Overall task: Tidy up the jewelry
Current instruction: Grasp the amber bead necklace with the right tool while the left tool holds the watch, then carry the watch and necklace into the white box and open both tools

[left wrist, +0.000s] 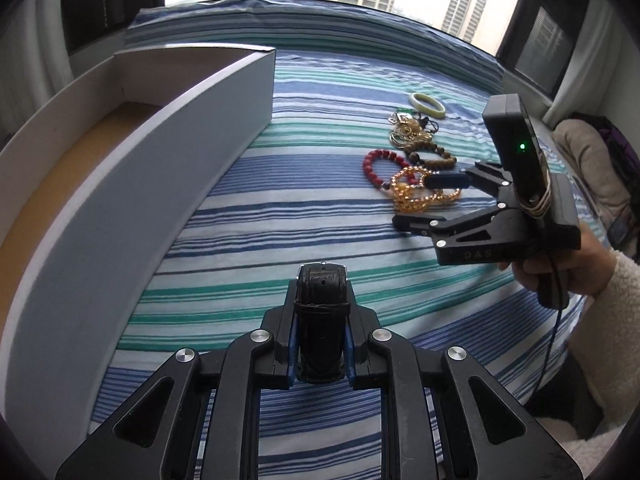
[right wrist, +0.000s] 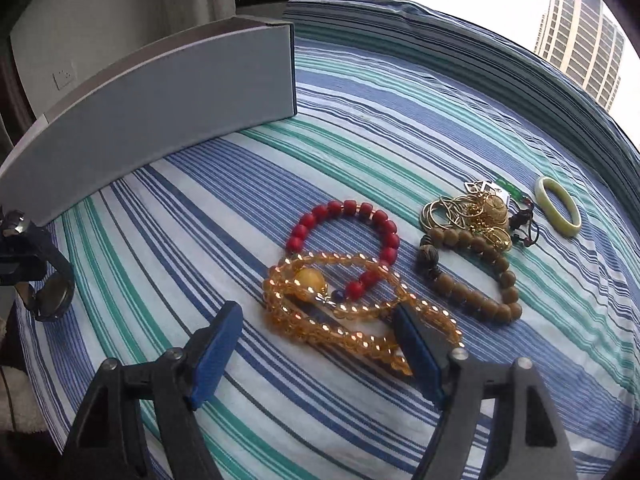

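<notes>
Far L of both tongs: open white box (left wrist: 132, 184), brown floor inside, long wall running alongside the L gripper (left wrist: 320, 292). L gripper's pads are pinching a black leather watch (left wrist: 322, 320) by its strap, held off the striped bedsheet (left wrist: 304, 184); the watch sits between the jaws, just R of the box wall. From the R wrist cam the watch (right wrist: 48, 292) shows at far L edge, case hanging below the L fingers.

R gripper (right wrist: 316, 328) is spread wide, low over the sheet, nothing in it. Amber bead strand (right wrist: 344, 300) lies between & just ahead of its pads; R pad (right wrist: 420, 340) overlaps the strand's near loop, contact can't tell. Red bead bracelet (right wrist: 348, 240) just beyond, overlapping the amber. Ahead-R: brown wood bead bracelet (right wrist: 468, 276), then a tangle of gold pieces (right wrist: 476, 212) touching it. Farthest R: pale green bangle (right wrist: 558, 206), apart from the pile.
</notes>
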The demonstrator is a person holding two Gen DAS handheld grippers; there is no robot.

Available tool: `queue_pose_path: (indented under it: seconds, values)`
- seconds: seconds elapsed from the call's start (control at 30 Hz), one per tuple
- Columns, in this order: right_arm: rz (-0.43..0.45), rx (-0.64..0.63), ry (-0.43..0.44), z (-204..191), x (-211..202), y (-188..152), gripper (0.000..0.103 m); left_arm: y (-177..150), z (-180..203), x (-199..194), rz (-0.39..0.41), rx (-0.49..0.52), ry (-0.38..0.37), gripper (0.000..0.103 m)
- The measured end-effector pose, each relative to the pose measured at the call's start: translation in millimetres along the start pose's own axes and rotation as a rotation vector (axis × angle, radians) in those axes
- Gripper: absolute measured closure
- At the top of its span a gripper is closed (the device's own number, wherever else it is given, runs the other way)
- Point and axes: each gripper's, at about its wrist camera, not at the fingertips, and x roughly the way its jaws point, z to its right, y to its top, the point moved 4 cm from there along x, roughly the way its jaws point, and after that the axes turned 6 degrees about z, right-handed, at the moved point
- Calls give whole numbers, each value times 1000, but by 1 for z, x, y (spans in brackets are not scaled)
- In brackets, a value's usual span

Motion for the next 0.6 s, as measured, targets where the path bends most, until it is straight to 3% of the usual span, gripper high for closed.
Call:
queue_pose_path:
  seconds: [0.07,0.1,0.17,0.23,0.4,0.6]
  values:
    - [3,19,4,4,1,1,25,0,-1,1,0,-7,-6,87]
    - [5,36,3,7,-1,0,32,0,-1,1,0,-8,-9,87]
    - [7,67,4,14,-7,-3,76,-1,0,1,1,-4,-13,87]
    - [-9,119,20,21,-11,-6,94,-2,1,1,0,-1,-15,87]
    - [28,210,40,25,-38,-9,95,-3,1,-6,-1,-17,-27,87]
    - [128,336,108,31,-98,5,95,6,-5,-30,24,-46,-29,87]
